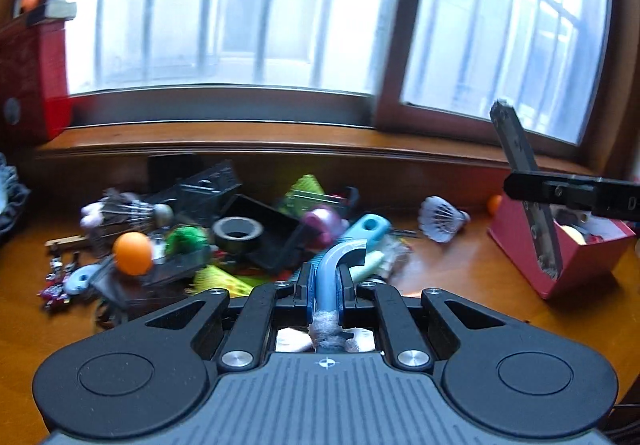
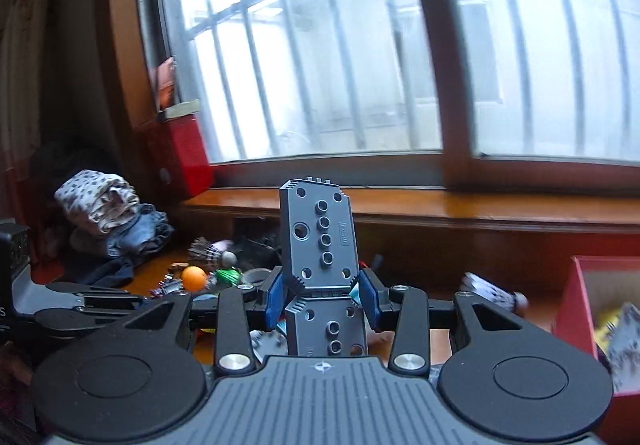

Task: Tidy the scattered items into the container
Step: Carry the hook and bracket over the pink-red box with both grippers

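Left gripper [image 1: 325, 285] is clamped tight on a bent light-blue tube [image 1: 334, 265], fuzzy grey end tucked back toward the camera, so it rides along the fingers and won't swing. Right gripper [image 2: 320, 299] is squeezing a grey perforated plate [image 2: 318, 241], standing upright between the blue pads, gripped low so most of it sticks up. The red box [image 1: 560, 265] sits off to the right on the wooden table [image 1: 460, 269], top open, a few bits already inside. A shuttlecock [image 1: 442, 219] lies just beside it. The clutter pile [image 1: 240, 237] is well apart on the left, so I reckon there's open room over the box, though its near rim could catch that tall plate.
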